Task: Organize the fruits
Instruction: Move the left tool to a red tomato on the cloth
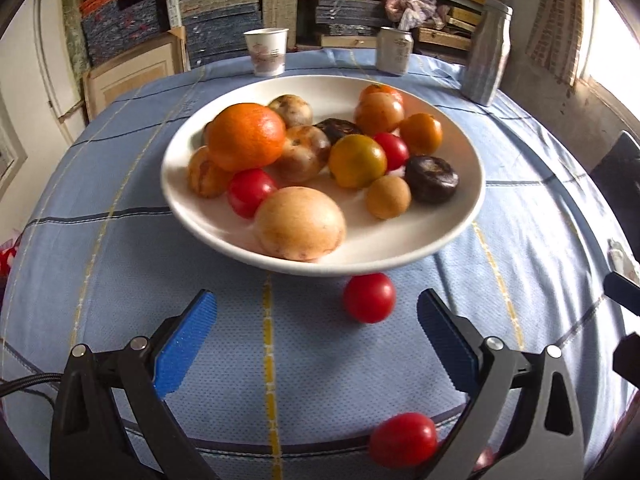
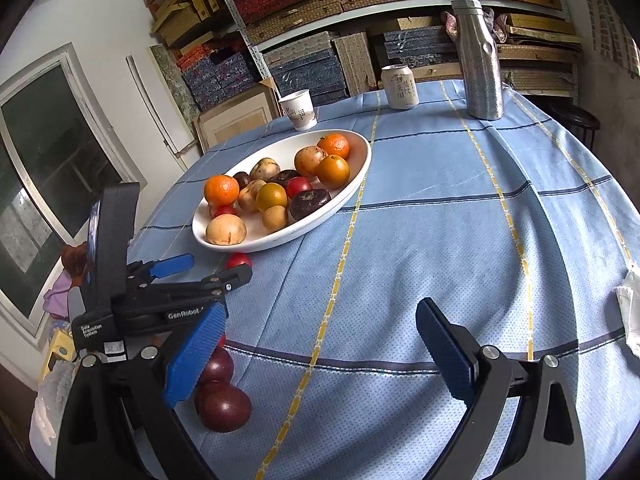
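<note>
A white plate (image 1: 400, 240) (image 2: 320, 220) holds several fruits: oranges, red tomatoes, tan and dark round ones. My left gripper (image 1: 316, 312) (image 2: 212, 268) is open just in front of the plate. A red tomato (image 1: 369, 298) (image 2: 239, 260) lies on the blue cloth between its fingertips, nearer the right finger and touching neither. A second red tomato (image 1: 402, 438) sits by the base of that finger. My right gripper (image 2: 322, 316) is open over bare cloth with nothing in it. Two dark purple fruits (image 2: 224, 404) lie by its left finger, partly hidden.
At the table's far side stand a paper cup (image 1: 266, 52) (image 2: 300, 110), a drink can (image 1: 394, 50) (image 2: 399, 86) and a steel bottle (image 1: 486, 52) (image 2: 480, 60). A white tissue (image 2: 630, 308) lies at the right edge. Shelves of boxes fill the back wall.
</note>
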`<state>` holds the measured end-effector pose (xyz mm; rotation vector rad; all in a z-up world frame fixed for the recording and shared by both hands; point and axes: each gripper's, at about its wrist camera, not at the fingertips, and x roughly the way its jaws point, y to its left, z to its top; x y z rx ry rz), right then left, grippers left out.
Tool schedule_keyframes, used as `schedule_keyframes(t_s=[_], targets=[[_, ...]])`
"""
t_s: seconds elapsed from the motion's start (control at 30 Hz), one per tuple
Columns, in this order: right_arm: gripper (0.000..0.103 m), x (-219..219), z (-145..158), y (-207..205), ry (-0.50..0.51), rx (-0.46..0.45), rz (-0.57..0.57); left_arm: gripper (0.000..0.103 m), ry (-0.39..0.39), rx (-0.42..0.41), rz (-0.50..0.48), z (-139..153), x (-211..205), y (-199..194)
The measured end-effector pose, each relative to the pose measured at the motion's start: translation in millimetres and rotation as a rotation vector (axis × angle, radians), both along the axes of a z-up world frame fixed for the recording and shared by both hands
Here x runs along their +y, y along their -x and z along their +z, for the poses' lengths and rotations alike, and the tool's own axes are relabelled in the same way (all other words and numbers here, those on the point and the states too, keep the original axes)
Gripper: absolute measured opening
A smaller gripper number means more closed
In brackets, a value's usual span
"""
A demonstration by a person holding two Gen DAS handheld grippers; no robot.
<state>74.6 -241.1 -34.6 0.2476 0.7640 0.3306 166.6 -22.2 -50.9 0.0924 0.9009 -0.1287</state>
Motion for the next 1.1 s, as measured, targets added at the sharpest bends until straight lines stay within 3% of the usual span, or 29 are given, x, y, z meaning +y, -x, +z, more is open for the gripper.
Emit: schedule_keyframes(t_s=[0.2,0.43,0.5,0.53,0.57,0.83,0.97,1.1], targets=[[0.097,3,0,1,0.011,-0.002,0.009,0.098,-0.060,-0.025,-0.006,0,-8,3],[0.097,6,-1,1,0.022,0.005,0.012,0.098,-0.002,-0.007,-0.030,-1,-7,0],[0.097,6,-1,1,0.024,0.006,0.014,0.086,0.014,-0.004,-0.044,-1,-8,-1],[0.097,6,-2,1,0.026,0.006,0.015,0.073,0.022,0.008,-0.056,-3,-10,-2],[0.097,7,-2,1,0.028,0.007,0.015,0.067,0.026,0.030,-0.070,-7,-12,-4],[0.097,9,-3,0,0.035,0.013,0.023,0.066,0.030,0.019,-0.101,-5,-18,0],[0.097,9,-4,0,0.038,0.015,0.026,0.040,0.025,0.018,-0.101,-6,-20,0],[0.097,10,-5,0,0.039,0.021,0.026,0.028,0.027,0.012,-0.115,-6,-22,2]])
